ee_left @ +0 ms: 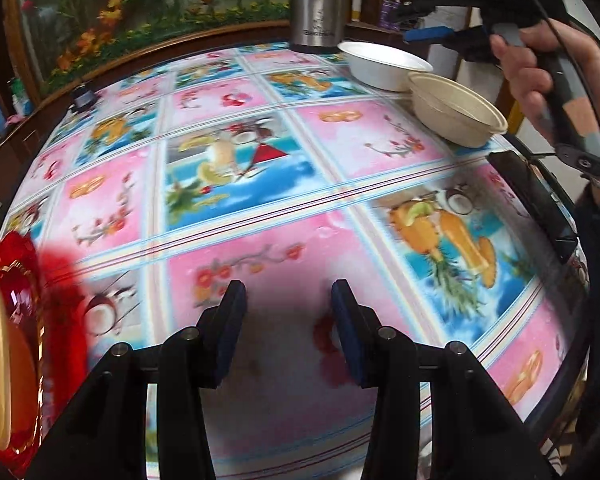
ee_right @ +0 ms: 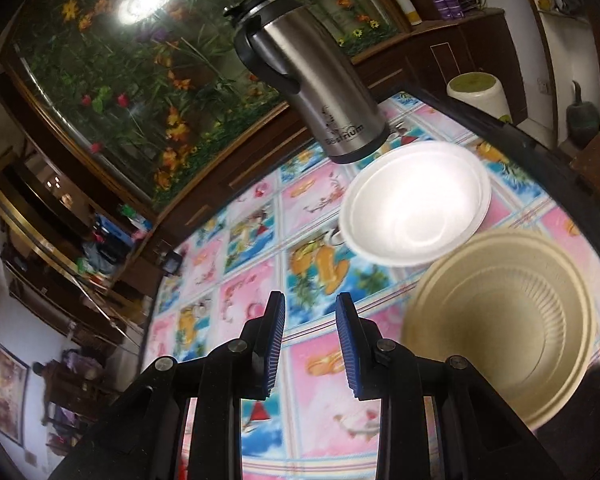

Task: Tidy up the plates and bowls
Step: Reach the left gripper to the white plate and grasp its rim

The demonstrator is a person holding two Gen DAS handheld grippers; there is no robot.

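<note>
Two round bowls sat near the surface's (ee_left: 284, 236) far right edge: white foam bowl (ee_right: 414, 204) just beside beige ribbed paper bowl (ee_right: 500, 326), steel flask (ee_right: 312, 80) behind. Red glossy plate (ee_left: 16, 300) at far left. Left claw (ee_left: 286, 300) spread, empty. Right claw (ee_right: 310, 316) spread, empty, above the cloth.

Your left wrist camera looks steeply down, close over the bench (ee_left: 260, 240); your right faces farther across it, and both catch the white bowl (ee_left: 384, 66) (ee_right: 414, 208) and flask (ee_left: 320, 4) (ee_right: 320, 80)
</note>
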